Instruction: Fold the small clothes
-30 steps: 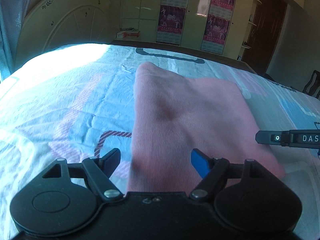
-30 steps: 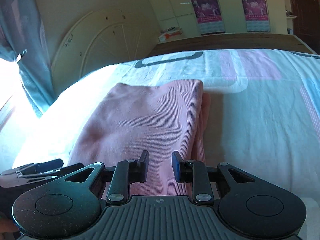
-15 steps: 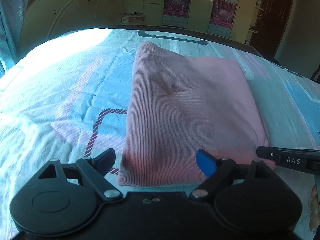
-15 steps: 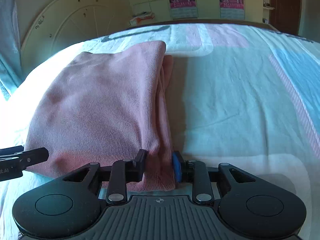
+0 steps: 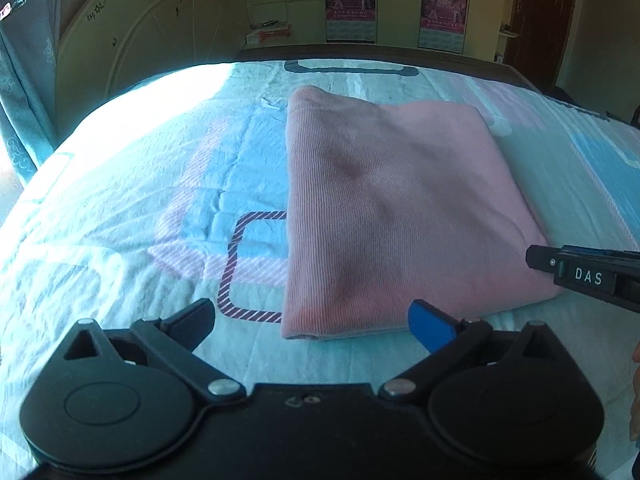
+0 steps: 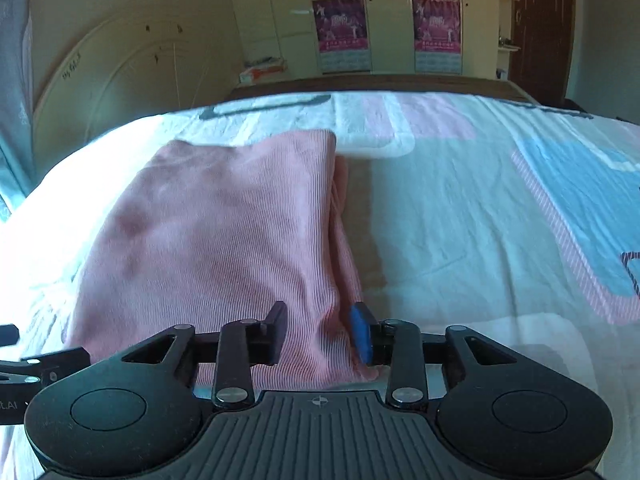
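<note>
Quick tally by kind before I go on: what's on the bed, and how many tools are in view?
Pink folded garment: 1
Patterned bedsheet: 1
Tools: 2, the left tool with nothing between its opening jaws, and the right tool opening with the garment's near corner between its jaws
Total: 4

One folded pink garment [image 5: 396, 216] is lying on one bed [image 5: 132, 208] covered by a patterned sheet. Two grippers are showing: the left gripper [image 5: 312, 320] and the right gripper [image 6: 320, 332], each carrying two fingers [image 5: 432, 324], one black and one blue-padded. Two pairs of magenta posters [image 5: 350, 0] are hanging on the cupboard doors, four posters altogether. One dark wooden door [image 5: 540, 16] is standing at the far right.
</note>
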`<act>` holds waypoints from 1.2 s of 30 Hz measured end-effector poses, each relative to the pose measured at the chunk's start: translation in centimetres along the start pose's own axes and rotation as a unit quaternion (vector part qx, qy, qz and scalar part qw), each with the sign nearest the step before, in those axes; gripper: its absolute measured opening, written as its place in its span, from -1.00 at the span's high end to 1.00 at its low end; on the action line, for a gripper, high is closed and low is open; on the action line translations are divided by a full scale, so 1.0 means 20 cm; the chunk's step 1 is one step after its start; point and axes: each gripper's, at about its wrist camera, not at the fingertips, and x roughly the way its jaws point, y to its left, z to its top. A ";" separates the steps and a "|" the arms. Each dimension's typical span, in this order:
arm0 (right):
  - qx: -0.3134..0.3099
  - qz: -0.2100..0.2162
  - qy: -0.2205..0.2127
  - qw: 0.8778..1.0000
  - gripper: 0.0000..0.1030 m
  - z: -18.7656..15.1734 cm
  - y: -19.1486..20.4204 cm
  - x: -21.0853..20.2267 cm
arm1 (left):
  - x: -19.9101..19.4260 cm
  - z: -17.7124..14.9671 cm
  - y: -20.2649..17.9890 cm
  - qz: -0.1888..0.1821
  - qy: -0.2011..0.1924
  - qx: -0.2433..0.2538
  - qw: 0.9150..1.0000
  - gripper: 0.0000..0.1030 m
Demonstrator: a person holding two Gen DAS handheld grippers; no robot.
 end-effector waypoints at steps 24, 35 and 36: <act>-0.036 0.103 -0.020 0.994 -0.60 -0.17 0.00 -0.73 | -0.56 -0.14 -0.07 0.008 -0.071 -0.038 0.997 -0.92; -0.080 -0.004 -0.155 0.985 -1.00 -0.35 -0.01 -1.26 | -1.00 -0.34 -0.19 0.029 -0.106 -0.054 0.992 -0.99; -0.076 0.000 -0.160 0.984 -1.00 -0.37 -0.02 -1.30 | -1.05 -0.36 -0.21 0.032 -0.110 -0.054 0.992 -0.99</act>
